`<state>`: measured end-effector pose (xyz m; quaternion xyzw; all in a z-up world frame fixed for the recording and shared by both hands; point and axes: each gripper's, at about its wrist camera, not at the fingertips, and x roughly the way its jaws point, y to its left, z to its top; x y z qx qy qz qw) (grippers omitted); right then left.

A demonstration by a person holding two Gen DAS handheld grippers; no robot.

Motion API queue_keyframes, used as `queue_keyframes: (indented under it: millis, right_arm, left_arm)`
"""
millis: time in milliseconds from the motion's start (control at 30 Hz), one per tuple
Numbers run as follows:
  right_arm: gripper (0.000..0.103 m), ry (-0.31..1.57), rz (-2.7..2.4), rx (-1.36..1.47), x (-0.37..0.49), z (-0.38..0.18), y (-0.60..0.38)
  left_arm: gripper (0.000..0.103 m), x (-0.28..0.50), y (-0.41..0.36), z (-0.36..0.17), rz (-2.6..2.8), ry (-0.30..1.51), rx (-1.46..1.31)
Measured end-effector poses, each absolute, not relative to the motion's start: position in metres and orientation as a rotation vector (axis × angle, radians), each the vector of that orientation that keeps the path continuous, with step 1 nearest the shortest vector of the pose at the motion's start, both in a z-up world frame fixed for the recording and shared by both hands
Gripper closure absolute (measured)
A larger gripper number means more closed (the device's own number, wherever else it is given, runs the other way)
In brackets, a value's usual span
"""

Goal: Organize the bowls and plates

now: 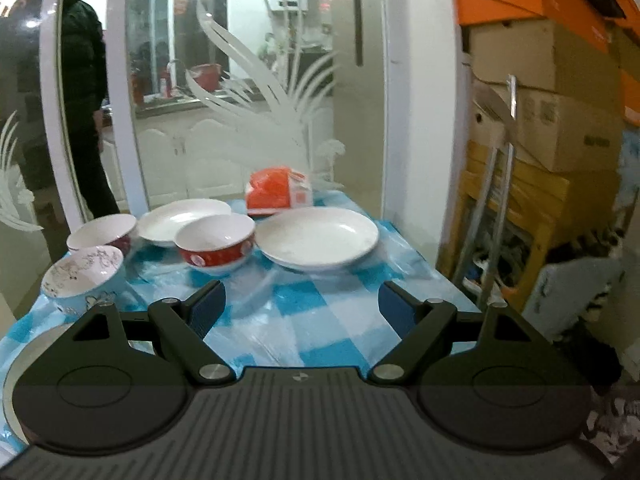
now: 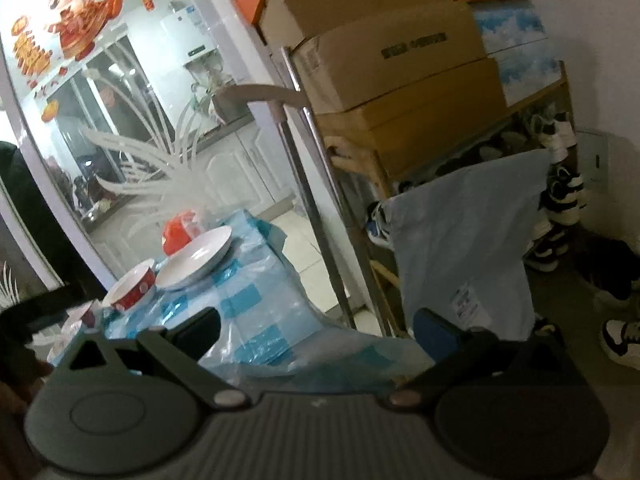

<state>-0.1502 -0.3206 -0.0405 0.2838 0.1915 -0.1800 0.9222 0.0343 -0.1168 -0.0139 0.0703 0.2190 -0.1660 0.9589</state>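
Note:
On a blue-and-white checked tablecloth lie two white plates, one at right and one further back. A red bowl stands between them. Left of it sit a dark red bowl and a pale blue patterned bowl. A metal dish rim shows under my left gripper's left finger. My left gripper hovers open over the cloth, short of the dishes, holding nothing. My right gripper is open above the table's right edge; the right plate and red bowl lie far left.
An orange packet lies behind the right plate. A frosted glass sliding door stands behind the table, with a person in dark clothes beyond it. Stacked cardboard boxes on a shoe rack stand right of the table.

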Motion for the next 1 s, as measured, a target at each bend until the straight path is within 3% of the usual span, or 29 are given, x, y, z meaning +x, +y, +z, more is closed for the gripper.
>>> queue_keyframes:
  millis: [1000]
  right_arm:
    - [0.001,0.428,-0.290,0.493,-0.137,-0.043,-0.304]
  left_arm:
    - [0.000,0.030,-0.125,-0.013,-0.342,0.536,0.132]
